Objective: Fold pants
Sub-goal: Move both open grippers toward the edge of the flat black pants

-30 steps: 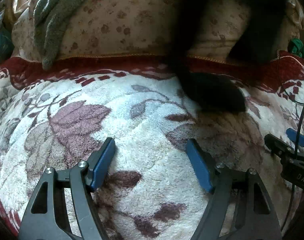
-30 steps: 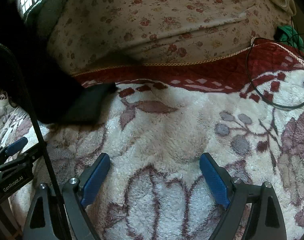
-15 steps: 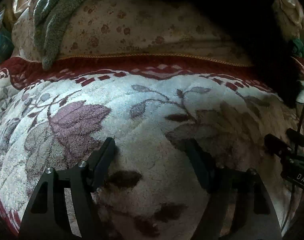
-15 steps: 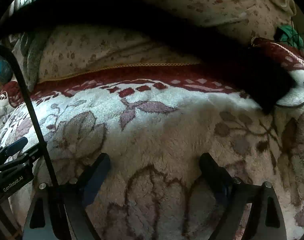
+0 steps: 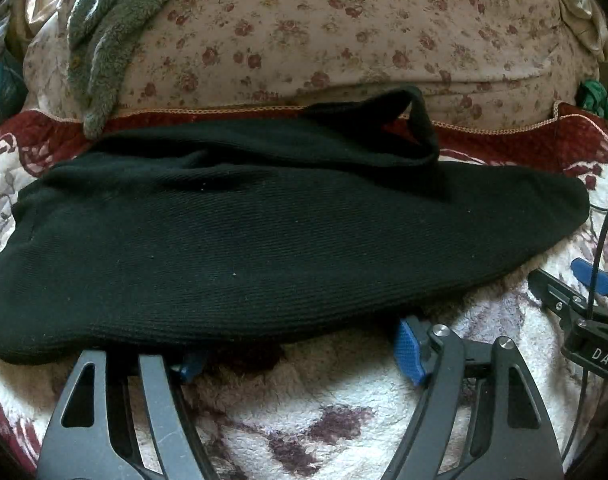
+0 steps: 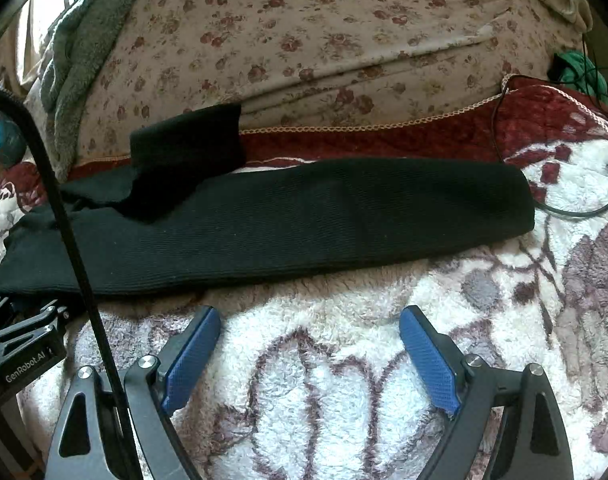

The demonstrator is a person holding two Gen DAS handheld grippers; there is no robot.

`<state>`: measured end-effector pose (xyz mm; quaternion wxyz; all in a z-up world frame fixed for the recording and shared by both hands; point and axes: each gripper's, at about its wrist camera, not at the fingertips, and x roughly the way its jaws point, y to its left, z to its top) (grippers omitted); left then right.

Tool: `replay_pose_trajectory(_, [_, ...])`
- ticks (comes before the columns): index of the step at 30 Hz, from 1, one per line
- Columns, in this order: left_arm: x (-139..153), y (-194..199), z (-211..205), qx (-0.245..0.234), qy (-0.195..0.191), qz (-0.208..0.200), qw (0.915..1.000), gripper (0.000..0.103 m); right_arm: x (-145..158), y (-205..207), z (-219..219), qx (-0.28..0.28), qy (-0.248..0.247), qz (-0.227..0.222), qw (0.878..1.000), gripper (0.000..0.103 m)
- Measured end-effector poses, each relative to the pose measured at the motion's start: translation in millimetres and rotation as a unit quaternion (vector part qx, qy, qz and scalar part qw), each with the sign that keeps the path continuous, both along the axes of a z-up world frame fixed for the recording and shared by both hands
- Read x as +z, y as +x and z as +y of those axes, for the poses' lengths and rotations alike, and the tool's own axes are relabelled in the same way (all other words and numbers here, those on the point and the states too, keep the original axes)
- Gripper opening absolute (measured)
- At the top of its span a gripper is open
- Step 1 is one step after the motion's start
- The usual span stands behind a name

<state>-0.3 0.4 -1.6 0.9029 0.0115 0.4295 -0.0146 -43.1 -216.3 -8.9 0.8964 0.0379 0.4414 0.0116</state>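
Observation:
Black ribbed pants (image 5: 264, 236) lie spread across the fleece floral blanket (image 5: 344, 412), one part folded back near the red border. They also show in the right wrist view (image 6: 304, 228) as a long dark band. My left gripper (image 5: 300, 354) is open; the near edge of the pants drapes over its fingertips and hides the left one. My right gripper (image 6: 310, 324) is open and empty, resting on the blanket just short of the pants' edge.
A flowered quilt (image 5: 344, 32) rises behind the blanket. A grey-green towel (image 5: 104, 40) hangs at the far left. A black cable (image 6: 560, 208) loops on the blanket at the right. A green object (image 6: 580, 68) sits at the far right.
The pants were in the air, sweeping across the view, and now lie flat on the blanket in front of both grippers. Both grippers have stayed in place and open.

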Motion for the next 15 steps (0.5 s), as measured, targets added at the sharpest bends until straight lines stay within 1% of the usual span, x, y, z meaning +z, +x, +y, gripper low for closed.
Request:
replay_pose_trajectory(4, [0.2,0.0,0.3,0.000,0.000,0.000,1.0000,0.075,0.0,0.0,0.0,0.000,0.000,0.000,1.000,0.090])
replay_pose_trajectory(7, [-0.3,-0.7,-2.3,0.001,0.016,0.002,0.9999,0.076,0.2,2.6,2.3,0.000,-0.002,0.002,1.000,0.091])
replay_pose_trajectory(9, [1.4,-1.1,0.7,-0.004,0.010,0.009,0.9999,0.076,-1.4,0.9,3.0,0.002,-0.008,0.001,1.000,0.092])
replay_pose_trajectory(11, [5.7,-1.2,3.2,-0.028,0.011,0.022,0.9993,0.075,-2.0,0.9,1.7,0.002,-0.007,0.003,1.000,0.093])
replay_pose_trajectory(12, [8.3,-3.0,6.3,-0.035,0.006,0.028,0.9990,0.075,-1.8,2.7,0.8,0.002,-0.007,0.008,1.000,0.093])
replay_pose_trajectory(15, [17.0,-14.0,20.2,-0.021,-0.012,0.041,0.9989,0.075,0.5,2.2,-3.0,0.011,0.009,0.013,1.000,0.093])
